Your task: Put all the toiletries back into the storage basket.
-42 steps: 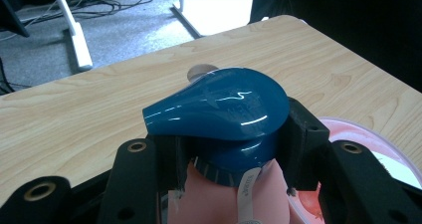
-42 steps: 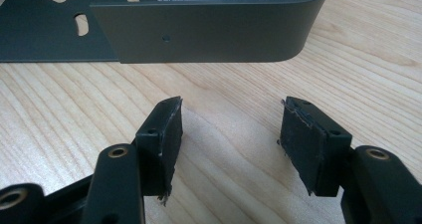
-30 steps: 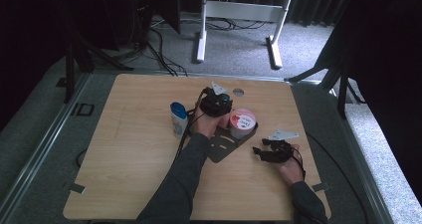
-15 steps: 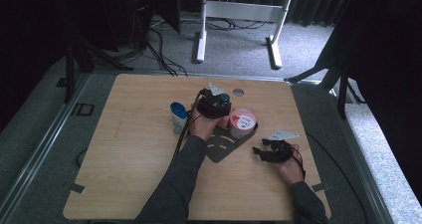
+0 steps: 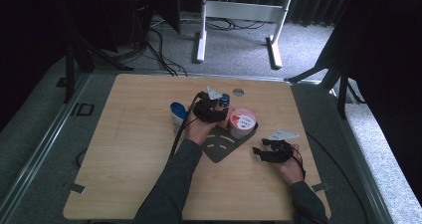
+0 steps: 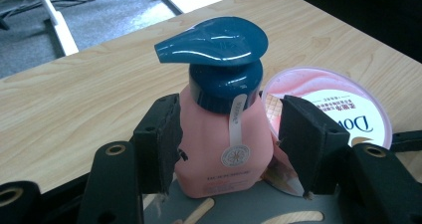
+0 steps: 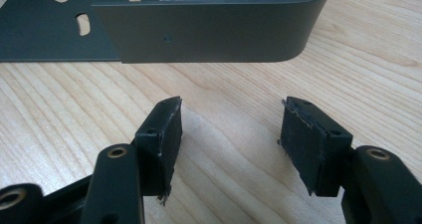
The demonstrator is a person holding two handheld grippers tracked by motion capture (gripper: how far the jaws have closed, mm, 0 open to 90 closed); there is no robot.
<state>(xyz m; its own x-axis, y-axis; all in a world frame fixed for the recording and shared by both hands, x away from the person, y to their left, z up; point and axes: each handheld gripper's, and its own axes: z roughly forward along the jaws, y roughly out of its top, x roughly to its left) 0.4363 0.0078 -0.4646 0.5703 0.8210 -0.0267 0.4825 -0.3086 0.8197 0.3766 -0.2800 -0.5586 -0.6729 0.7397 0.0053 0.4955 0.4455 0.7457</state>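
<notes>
A pink pump bottle (image 6: 214, 84) with a dark blue head (image 5: 225, 100) stands upright on a dark grey slotted tray (image 5: 224, 147). My left gripper (image 6: 226, 134) straddles its body. Its jaws have just been closing a little. The left pad lies against the bottle and a narrow gap shows at the right pad (image 6: 303, 139), so the grip is loose. In the high view the left gripper (image 5: 211, 109) sits mid-table. My right gripper (image 7: 229, 129) rests open and empty over bare wood, facing the tray's curved wall (image 7: 209, 32). It shows again as the right gripper (image 5: 263, 153) in the high view.
A pink tub with a Dove lid (image 6: 328, 99) stands in the tray right of the bottle, also seen as the tub (image 5: 242, 120). A white container with a blue top (image 5: 177, 115) stands left of my left hand. A small round hole (image 5: 238, 91) lies near the table's far edge.
The left gripper has shifted slightly toward the person, and the blue pump head now shows beyond it. The right gripper has kept still.
</notes>
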